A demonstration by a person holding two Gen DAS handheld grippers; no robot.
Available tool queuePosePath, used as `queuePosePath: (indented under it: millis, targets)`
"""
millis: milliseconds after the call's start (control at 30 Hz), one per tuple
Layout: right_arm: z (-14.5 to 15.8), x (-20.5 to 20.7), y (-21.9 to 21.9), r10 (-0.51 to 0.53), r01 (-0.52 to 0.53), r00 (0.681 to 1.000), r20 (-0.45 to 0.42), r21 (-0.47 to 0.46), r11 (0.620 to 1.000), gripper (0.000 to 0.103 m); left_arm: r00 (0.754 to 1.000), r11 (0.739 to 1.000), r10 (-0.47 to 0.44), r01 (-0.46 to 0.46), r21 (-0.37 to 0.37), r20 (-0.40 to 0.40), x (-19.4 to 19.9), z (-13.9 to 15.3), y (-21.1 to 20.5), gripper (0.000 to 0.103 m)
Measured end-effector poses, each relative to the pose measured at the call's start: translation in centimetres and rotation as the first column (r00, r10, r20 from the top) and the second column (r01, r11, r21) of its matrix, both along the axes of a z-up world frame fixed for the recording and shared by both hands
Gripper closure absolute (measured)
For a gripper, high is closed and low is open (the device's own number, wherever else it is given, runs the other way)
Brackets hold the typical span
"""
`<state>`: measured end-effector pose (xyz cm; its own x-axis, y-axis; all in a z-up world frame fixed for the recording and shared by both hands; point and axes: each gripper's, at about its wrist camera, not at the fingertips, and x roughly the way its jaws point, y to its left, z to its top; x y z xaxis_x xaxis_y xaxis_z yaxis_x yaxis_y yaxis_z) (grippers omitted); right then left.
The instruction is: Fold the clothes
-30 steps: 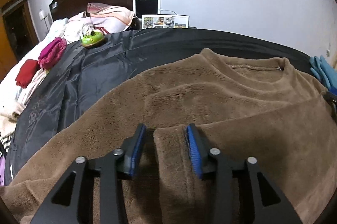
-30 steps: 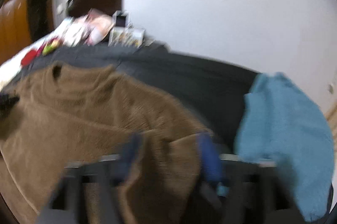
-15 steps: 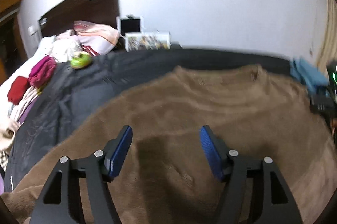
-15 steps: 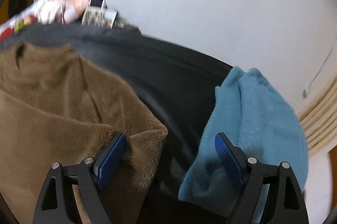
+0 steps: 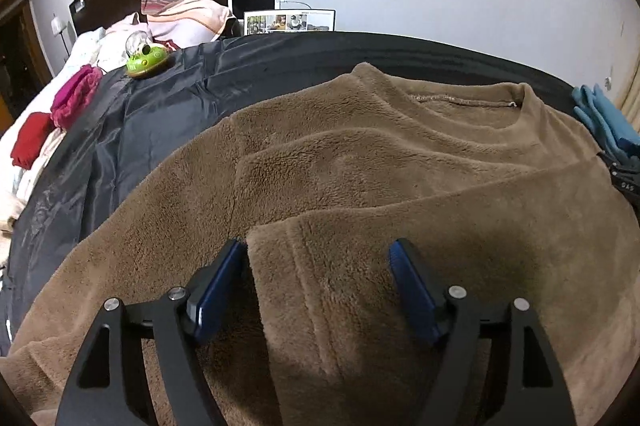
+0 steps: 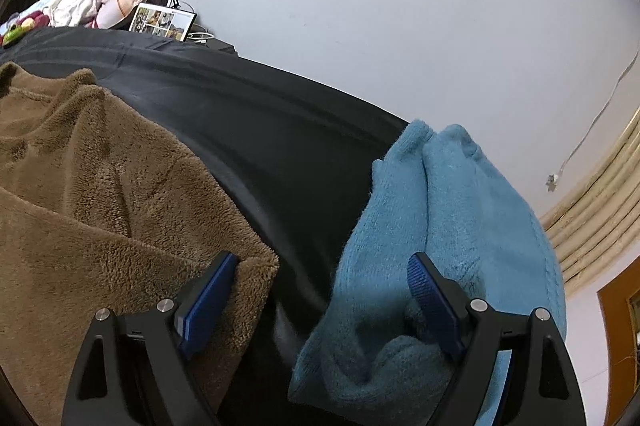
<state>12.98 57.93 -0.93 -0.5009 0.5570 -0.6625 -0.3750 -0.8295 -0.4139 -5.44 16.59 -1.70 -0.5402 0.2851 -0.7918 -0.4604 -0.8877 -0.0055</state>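
Your left gripper (image 5: pixel 318 266) is opening over the folded sleeve cuff of the brown fleece sweater (image 5: pixel 360 162) lying on the black sheet (image 5: pixel 160 114); your right gripper (image 6: pixel 320 286) is standing spread, gripping nothing

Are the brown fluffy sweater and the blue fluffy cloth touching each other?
Apart. The right wrist view shows a strip of dark sheet lying bare between the brown sweater and the blue cloth.

Left gripper (image 5: pixel 318 266) angles downward, its fingers (image 5: pixel 218 284) opening; right gripper (image 6: pixel 320 284) angles downward, fingers spread wide.
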Motion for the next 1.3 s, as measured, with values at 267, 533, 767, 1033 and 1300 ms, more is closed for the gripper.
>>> queuePosePath:
  millis: [267,533,767,1033,1300]
  targets:
    - [2.7,1.7,-4.2,0.066,-0.067,0.997,-0.041,-0.032,0.997,0.015,1.000,1.000,0.003,-0.003,0.004,0.003,0.1,-0.1,-0.1,0.022]
    - [3.6,3.0,-10.2,0.177,-0.179,0.983,-0.048,-0.047,0.983,0.015,1.000,1.000,0.003,-0.003,0.009,0.007,-0.1,-0.1,-0.1,0.022]
    - [2.7,3.7,-12.9,0.220,-0.221,0.975,-0.027,-0.078,0.972,0.015,1.000,1.000,0.002,-0.002,0.015,0.011,-0.1,-0.1,-0.1,0.022]
    - [0.3,4.4,-13.0,0.214,-0.210,0.977,0.012,-0.142,0.967,0.015,1.000,1.000,0.003,-0.003,0.019,0.014,-0.2,-0.1,-0.1,0.021]
    - [-0.6,5.9,-10.1,0.205,-0.199,0.979,-0.007,-0.284,0.938,0.001,1.000,1.000,0.003,-0.004,0.029,0.020,-0.2,-0.1,-0.2,0.021]
